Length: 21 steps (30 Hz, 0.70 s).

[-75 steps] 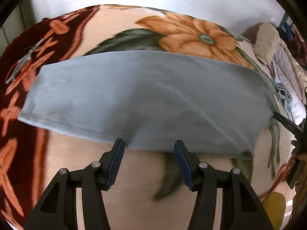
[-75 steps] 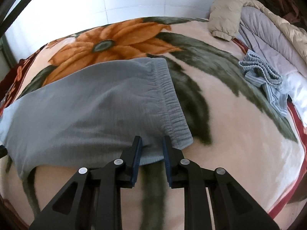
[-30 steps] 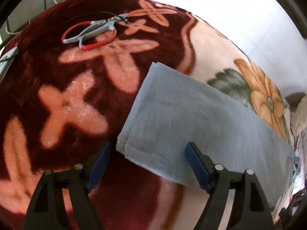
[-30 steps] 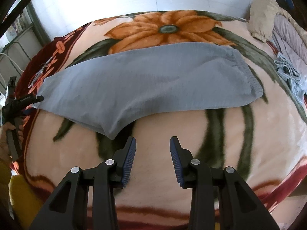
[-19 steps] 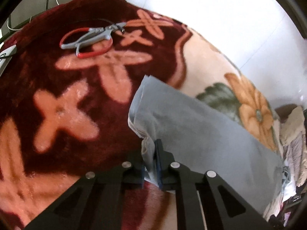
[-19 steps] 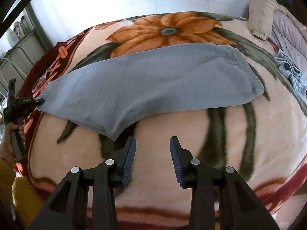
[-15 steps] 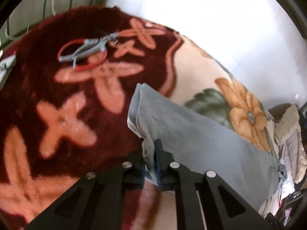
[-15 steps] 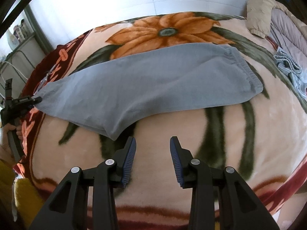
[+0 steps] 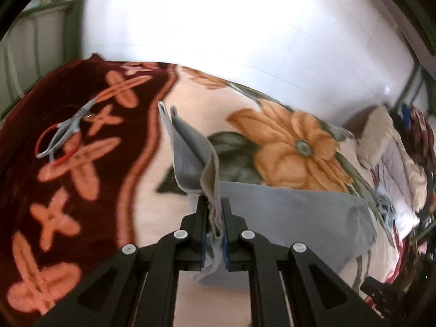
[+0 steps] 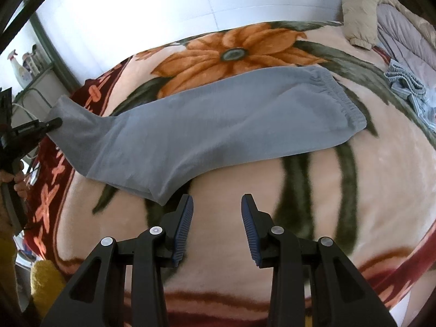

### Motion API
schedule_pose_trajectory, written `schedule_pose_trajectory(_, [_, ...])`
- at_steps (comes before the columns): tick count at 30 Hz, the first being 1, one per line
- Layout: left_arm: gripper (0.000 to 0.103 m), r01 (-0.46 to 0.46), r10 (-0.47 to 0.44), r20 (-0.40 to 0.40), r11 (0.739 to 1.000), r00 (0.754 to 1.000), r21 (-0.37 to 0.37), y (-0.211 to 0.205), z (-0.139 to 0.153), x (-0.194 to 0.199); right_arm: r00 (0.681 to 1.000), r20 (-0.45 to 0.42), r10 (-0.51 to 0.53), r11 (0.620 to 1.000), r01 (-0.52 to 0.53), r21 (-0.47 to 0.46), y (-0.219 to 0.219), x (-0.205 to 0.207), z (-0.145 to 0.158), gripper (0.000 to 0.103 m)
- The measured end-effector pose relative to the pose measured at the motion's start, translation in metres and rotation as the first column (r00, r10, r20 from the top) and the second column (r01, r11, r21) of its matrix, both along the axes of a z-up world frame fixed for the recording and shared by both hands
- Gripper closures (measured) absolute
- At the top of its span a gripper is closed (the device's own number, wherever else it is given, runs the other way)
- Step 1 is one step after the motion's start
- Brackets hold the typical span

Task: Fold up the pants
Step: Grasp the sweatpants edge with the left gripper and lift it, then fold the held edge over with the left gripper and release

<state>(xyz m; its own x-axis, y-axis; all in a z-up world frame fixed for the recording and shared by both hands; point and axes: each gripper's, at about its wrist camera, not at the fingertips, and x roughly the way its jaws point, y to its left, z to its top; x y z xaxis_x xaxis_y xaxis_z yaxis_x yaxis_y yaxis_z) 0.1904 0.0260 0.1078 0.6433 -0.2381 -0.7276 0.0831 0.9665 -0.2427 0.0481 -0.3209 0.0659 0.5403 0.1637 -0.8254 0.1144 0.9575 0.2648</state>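
Grey pants lie folded lengthwise across a flowered blanket, waistband to the right. My left gripper is shut on the leg-hem end of the pants, which hangs lifted above the blanket with its cuffs standing up. In the right wrist view the left gripper shows at the far left, a hand on its handle, with the hem raised off the bed. My right gripper stands open just in front of the pants' near edge, nothing between its blue pads.
The blanket covers a bed against a white tiled wall. Red-handled pliers rest on the dark red border at left. A beige quilt and a small grey-blue knit garment sit at the right end.
My left gripper went from open around the hem to shut on it, then rose and carried the hem up and toward the right. My right gripper stayed open and shifted only slightly.
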Motion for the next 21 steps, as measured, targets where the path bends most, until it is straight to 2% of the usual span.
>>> schedule_pose_trajectory(9, [0.095, 0.156, -0.149, -0.083, 0.984, 0.985, 0.083, -0.084, -0.028, 0.013, 0.998, 0.030, -0.054, 0.997, 0.052, 0.054, -0.024, -0.005, 0.000, 0.066])
schedule_pose_trajectory(17, [0.095, 0.236, -0.207, -0.207, 0.963, 0.956, 0.128, -0.135, -0.080, 0.024, 0.996, 0.017, -0.083, 0.994, 0.081, 0.076, -0.036, -0.006, -0.008, 0.066])
schedule_pose_trajectory(21, [0.092, 0.272, -0.235, -0.227, 0.950, 0.945, 0.151, -0.151, -0.094, 0.021, 0.996, 0.014, -0.086, 0.993, 0.085, 0.084, -0.038, -0.007, -0.010, 0.065])
